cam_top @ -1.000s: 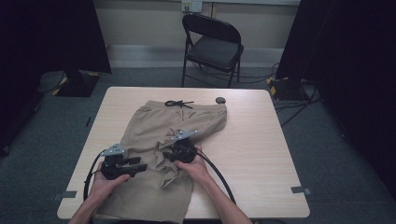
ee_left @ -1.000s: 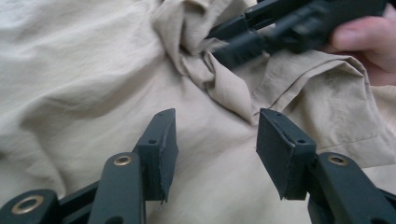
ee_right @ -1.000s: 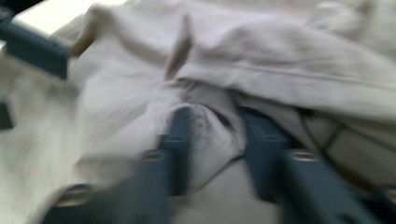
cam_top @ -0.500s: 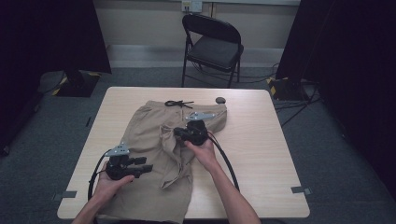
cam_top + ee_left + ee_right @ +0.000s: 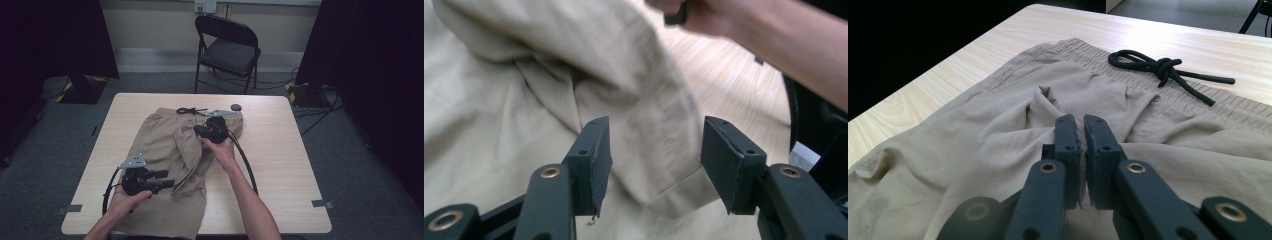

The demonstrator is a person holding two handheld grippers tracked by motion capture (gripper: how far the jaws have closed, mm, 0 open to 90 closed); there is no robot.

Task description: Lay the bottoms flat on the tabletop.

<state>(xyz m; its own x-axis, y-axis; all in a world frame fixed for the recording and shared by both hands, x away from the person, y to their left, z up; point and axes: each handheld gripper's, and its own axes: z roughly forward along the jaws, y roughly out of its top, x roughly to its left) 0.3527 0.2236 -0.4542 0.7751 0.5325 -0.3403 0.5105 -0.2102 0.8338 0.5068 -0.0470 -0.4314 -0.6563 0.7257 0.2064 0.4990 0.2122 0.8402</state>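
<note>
The right gripper (image 5: 202, 131) is pinched on a fold of the soft, light tan shorts (image 5: 165, 145) spread on the table (image 5: 280, 150), near the black drawstring (image 5: 1168, 67), while the left gripper (image 5: 651, 165) is held open over a leg hem, a good edge to grab.

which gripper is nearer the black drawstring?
Right. The right gripper sits just below the black drawstring at the waistband; the left gripper is down by the shorts' leg hem.

Shorts (image 5: 165, 150) lower hem cut off by frame edge; right hand (image 5: 704, 15) blurred, possibly mid-motion.
</note>
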